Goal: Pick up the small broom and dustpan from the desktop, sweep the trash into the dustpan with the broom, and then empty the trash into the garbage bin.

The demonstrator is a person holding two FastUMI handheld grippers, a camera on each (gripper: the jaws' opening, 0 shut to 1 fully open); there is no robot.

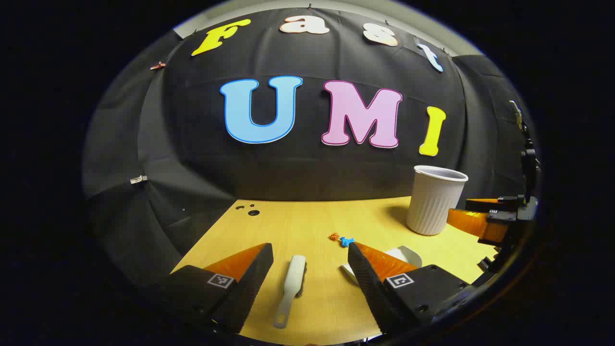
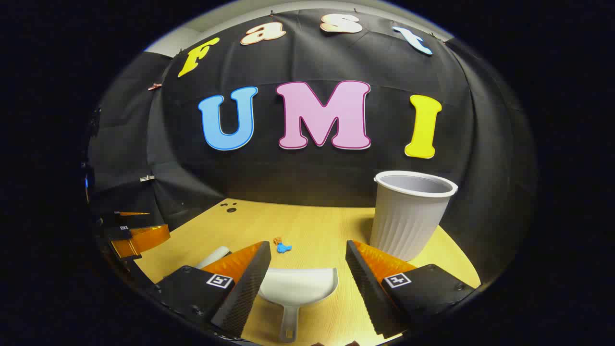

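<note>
Both grippers hover open: the left gripper (image 1: pixel 310 254) over the broom (image 1: pixel 291 288), the right gripper (image 2: pixel 308 252) over the dustpan (image 2: pixel 298 287). Both look light, stiff plastic; grip their handles near the desk's front edge.

You have a light wooden desktop (image 1: pixel 298 226) with visible grain, backed by the black cloth wall. Lying flat on it are the small white broom (image 1: pixel 291 288), handle toward you, and the white dustpan (image 2: pixel 299 287), its mouth facing the wall. Beyond them sit two bits of trash, one orange scrap (image 2: pixel 277 240) touching one blue scrap (image 2: pixel 284 248). The ribbed white garbage bin (image 2: pixel 411 214) stands upright toward the far right. A few dark holes (image 1: pixel 251 210) mark the far left corner.
</note>
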